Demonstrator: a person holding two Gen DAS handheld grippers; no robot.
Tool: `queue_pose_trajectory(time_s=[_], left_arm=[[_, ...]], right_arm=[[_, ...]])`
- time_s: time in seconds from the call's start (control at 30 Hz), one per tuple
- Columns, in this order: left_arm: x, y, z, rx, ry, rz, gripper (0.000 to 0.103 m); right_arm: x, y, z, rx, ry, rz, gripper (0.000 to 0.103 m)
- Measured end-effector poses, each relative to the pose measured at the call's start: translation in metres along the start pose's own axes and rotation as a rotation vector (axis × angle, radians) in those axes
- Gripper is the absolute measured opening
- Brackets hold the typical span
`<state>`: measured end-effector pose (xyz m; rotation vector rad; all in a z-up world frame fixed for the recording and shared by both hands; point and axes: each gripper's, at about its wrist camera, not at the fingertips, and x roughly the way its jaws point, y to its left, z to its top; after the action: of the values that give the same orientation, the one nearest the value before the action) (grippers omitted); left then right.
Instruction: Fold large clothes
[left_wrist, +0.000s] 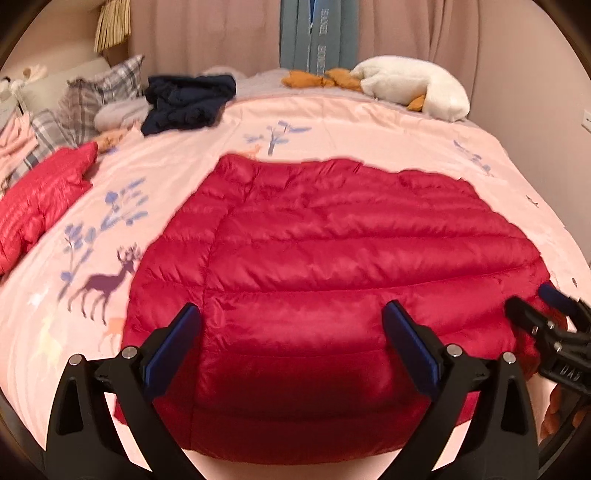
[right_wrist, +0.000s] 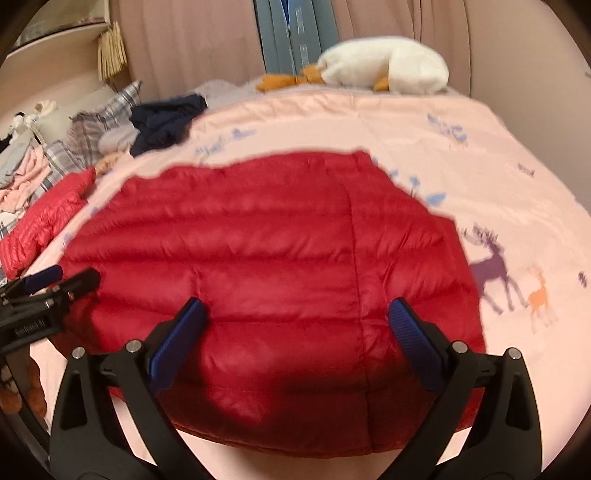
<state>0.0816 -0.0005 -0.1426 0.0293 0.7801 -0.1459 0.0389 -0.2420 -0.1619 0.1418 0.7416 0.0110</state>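
1. Left wrist view: my left gripper (left_wrist: 291, 325) hangs over the near part of the red quilted puffer jacket (left_wrist: 314, 258), its blue-padded jaws spread wide, nothing clamped between them.
2. The jacket lies flat on the bed with the pink quilt printed with deer and trees (left_wrist: 369, 122), its near hem toward me.
3. At the right edge I see my right gripper (left_wrist: 543, 306) beside the jacket's right border; from here I cannot tell how its jaws stand.
4. Farther back lie a crumpled dark navy garment (left_wrist: 188, 103), a white plush goose with orange feet (left_wrist: 410, 85), grey plaid pillows (left_wrist: 99, 96) and a second, lighter red quilted garment (left_wrist: 40, 199) at the left.
5. Right wrist view: my right gripper (right_wrist: 299, 321) is over the jacket's (right_wrist: 258, 240) near part, jaws wide apart and empty.
6. My left gripper (right_wrist: 62, 277) shows at the left edge, at the jacket's left border.
7. The navy garment (right_wrist: 166, 122), the goose (right_wrist: 384, 62) and the lighter red garment (right_wrist: 44, 218) keep to the far and left sides of the quilt (right_wrist: 332, 118).
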Motion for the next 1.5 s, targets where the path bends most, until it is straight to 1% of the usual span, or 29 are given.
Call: queue_pose_trajectory(time_s=[0.1,0.2,0.3,0.43,0.57,0.63,0.73,0.77,0.83,0.97,1.07,1.13,1.23,1.33,1.4,1.5], left_arm=[[0.010,0.001,-0.002,0.020,0.024,-0.006,0.100],[0.012,-0.001,-0.003,0.042,0.027,-0.001,0.100],[0.008,0.003,0.000,0.036,0.020,-0.013,0.100],[-0.002,0.006,0.010,0.033,-0.030,0.001,0.100],[-0.003,0.009,0.023,0.016,-0.055,0.018,0.100],[0.002,0.010,0.026,0.014,-0.049,0.024,0.100],[0.014,0.010,0.028,0.015,-0.009,0.022,0.100],[0.019,0.010,0.027,0.016,0.011,0.017,0.100],[0.024,0.010,0.023,0.020,0.023,0.011,0.100],[0.023,0.010,0.020,0.030,0.019,0.009,0.100],[0.014,0.011,0.020,0.013,0.008,0.001,0.100],[0.004,0.012,0.017,0.013,-0.015,-0.003,0.100],[-0.012,0.013,0.007,0.028,-0.038,-0.004,0.100],[-0.024,0.014,-0.005,0.038,-0.053,-0.004,0.100],[-0.027,0.015,-0.012,0.033,-0.043,-0.016,0.100],[-0.019,0.013,-0.021,0.050,-0.010,-0.012,0.100]], right_arm=[[0.009,0.000,-0.004,0.000,0.018,0.007,0.101],[0.014,0.001,-0.006,-0.004,0.032,0.001,0.101],[0.008,0.001,-0.004,0.007,0.032,0.002,0.101],[-0.011,0.003,-0.002,0.013,-0.020,0.009,0.101],[-0.028,0.014,-0.007,-0.037,-0.070,0.040,0.101],[-0.028,0.019,-0.011,-0.068,-0.069,0.049,0.101],[-0.014,0.023,-0.016,-0.100,-0.025,0.043,0.101],[-0.008,0.023,-0.019,-0.105,-0.006,0.042,0.101],[-0.002,0.022,-0.021,-0.102,0.006,0.045,0.101],[0.001,0.021,-0.021,-0.100,0.020,0.054,0.101],[-0.011,0.019,-0.018,-0.079,-0.007,0.062,0.101],[-0.020,0.017,-0.016,-0.072,-0.038,0.048,0.101],[-0.031,0.012,-0.012,-0.061,-0.067,0.031,0.101],[-0.035,0.004,-0.012,-0.043,-0.075,0.016,0.101],[-0.031,-0.001,-0.014,-0.037,-0.061,0.003,0.101],[-0.015,-0.007,-0.018,-0.025,-0.006,-0.003,0.101]])
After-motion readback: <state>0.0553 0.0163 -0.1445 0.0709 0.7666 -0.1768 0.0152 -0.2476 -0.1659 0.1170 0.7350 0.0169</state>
